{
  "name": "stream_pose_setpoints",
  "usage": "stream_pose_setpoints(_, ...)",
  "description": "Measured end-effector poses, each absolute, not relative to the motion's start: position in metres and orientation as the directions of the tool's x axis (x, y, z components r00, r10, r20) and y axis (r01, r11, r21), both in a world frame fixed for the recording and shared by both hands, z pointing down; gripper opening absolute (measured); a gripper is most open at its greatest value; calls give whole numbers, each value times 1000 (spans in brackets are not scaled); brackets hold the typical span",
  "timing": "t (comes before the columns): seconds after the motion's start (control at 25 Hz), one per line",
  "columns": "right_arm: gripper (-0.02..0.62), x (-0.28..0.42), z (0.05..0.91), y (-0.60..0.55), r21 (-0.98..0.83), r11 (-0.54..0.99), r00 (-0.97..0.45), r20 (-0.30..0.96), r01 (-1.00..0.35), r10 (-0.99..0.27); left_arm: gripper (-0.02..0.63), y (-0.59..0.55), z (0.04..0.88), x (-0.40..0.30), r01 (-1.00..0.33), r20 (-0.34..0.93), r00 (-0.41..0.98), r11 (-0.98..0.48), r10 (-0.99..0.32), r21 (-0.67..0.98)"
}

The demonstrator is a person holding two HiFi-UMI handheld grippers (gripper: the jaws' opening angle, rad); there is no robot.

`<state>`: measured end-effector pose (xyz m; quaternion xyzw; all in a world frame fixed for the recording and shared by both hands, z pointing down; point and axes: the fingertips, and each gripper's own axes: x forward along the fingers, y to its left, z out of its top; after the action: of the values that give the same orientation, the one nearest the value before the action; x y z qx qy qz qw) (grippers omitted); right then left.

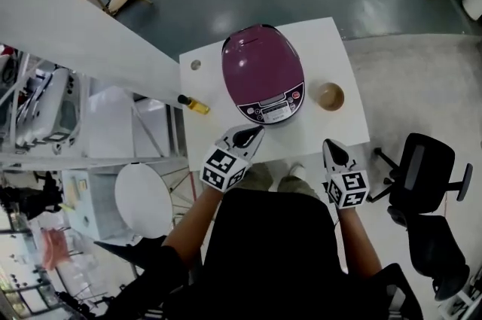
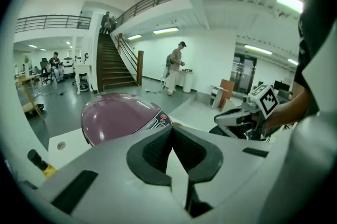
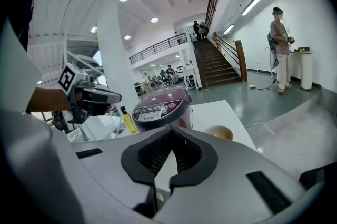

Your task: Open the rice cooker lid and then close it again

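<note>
A maroon rice cooker (image 1: 262,72) with its lid down stands on a small white table (image 1: 345,77), its control panel (image 1: 273,108) facing me. The cooker also shows in the left gripper view (image 2: 118,116) and the right gripper view (image 3: 160,107). My left gripper (image 1: 257,132) is shut and empty, its tips just in front of the control panel. My right gripper (image 1: 328,144) is shut and empty too, over the table's near right edge, apart from the cooker.
A tan bowl (image 1: 329,96) sits right of the cooker. A yellow bottle with a black cap (image 1: 193,105) lies at the table's left edge. A black office chair (image 1: 423,174) stands to the right. A white round stool (image 1: 143,199) is at my left.
</note>
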<state>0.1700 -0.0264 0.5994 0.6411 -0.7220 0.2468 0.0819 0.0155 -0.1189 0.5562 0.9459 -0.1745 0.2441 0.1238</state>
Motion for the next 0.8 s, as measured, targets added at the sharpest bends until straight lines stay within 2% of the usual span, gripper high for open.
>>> stream_pose_setpoints(0.28,0,153,569,-37,-198,91,-163,384,-976,-909,3,-117,525,-27,-462,383,843,-873,-379,155)
stream_pose_setpoints(0.44,0,124,545,-33,-145,113,-159,364,-983,-918,3,-100,503,-42,-398,280,899,-897,-338,194)
stream_pose_setpoints(0.56,0,97,527,-28,-74,136,-153,357,-988,-922,3,-75,503,-53,-390,264,902,-907,-341,161)
stream_pose_setpoints(0.8,0,58,511,4,-94,104,-131,347,-990,-929,3,-39,507,-102,-489,231,866,-846,-443,211)
